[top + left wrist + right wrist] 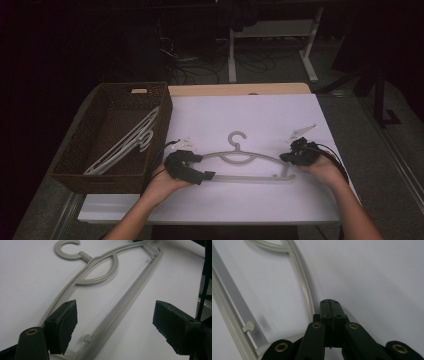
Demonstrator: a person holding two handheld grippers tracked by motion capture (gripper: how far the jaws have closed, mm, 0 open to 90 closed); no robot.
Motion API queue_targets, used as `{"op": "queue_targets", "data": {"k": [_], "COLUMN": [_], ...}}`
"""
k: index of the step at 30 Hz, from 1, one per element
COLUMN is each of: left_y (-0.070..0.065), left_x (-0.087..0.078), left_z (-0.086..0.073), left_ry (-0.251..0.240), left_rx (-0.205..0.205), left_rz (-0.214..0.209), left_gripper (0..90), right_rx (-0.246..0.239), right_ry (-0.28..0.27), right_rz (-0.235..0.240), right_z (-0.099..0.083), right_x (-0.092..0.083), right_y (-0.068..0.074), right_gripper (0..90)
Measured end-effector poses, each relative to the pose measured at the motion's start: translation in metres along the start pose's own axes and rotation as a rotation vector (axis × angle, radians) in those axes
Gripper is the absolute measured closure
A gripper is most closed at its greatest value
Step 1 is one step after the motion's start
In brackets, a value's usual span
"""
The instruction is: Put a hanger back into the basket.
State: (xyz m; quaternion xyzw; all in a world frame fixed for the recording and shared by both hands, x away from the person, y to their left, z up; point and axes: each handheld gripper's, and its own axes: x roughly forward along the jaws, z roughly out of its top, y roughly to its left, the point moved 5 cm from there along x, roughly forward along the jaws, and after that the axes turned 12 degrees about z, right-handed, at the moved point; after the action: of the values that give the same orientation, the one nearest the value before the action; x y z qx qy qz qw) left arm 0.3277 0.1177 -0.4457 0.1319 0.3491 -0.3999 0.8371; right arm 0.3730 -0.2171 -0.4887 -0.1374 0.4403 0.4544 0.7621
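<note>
At the left end of the grey hanger, the left gripper has its jaws wide apart. In the left gripper view the two black pads stand on both sides of the hanger's lower bar, one at about 8 o'clock and the other at about 4 o'clock, and neither pad presses on the plastic, so this gripper holds nothing. The bar runs between them from 6 o'clock up toward 1 o'clock, and the hook is at 11 o'clock.

The right gripper is at the right end of the hanger. In the right gripper view its jaws are fully closed against each other, pad to pad, with nothing seen between them. The tip lies just beside the curved shoulder of the hanger, at its right, and I cannot tell if it touches it.

The hanger lies flat on the white tabletop, near its front edge, with the hook pointing to 12 o'clock in the high view. At 9 o'clock from the hanger, at the left edge of the tabletop, stands a brown woven basket. Inside it lie other white hangers, leaning in a diagonal way.
</note>
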Motion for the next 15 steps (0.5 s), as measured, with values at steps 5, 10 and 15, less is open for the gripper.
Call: {"op": "queue_targets", "data": {"k": [5,10,15], "left_y": [0.001,0.003,0.005], "left_x": [0.002,0.002,0.002], "left_z": [-0.001,-0.002,-0.003], "left_ry": [0.007,0.017,0.025], "left_rx": [0.001,0.007,-0.009], "left_rz": [0.01,0.043,0.055], "left_gripper": [21.9,29.3,42.0], "right_rx": [-0.019,-0.053,-0.041], "right_ry": [0.006,0.021,-0.08], "right_rz": [0.024,0.074,0.075], "right_z": [-0.009,-0.02,-0.009], "right_x": [-0.003,-0.005,-0.016], "right_y": [0.017,0.043,0.046], "right_gripper": [88.7,88.7,88.3]}}
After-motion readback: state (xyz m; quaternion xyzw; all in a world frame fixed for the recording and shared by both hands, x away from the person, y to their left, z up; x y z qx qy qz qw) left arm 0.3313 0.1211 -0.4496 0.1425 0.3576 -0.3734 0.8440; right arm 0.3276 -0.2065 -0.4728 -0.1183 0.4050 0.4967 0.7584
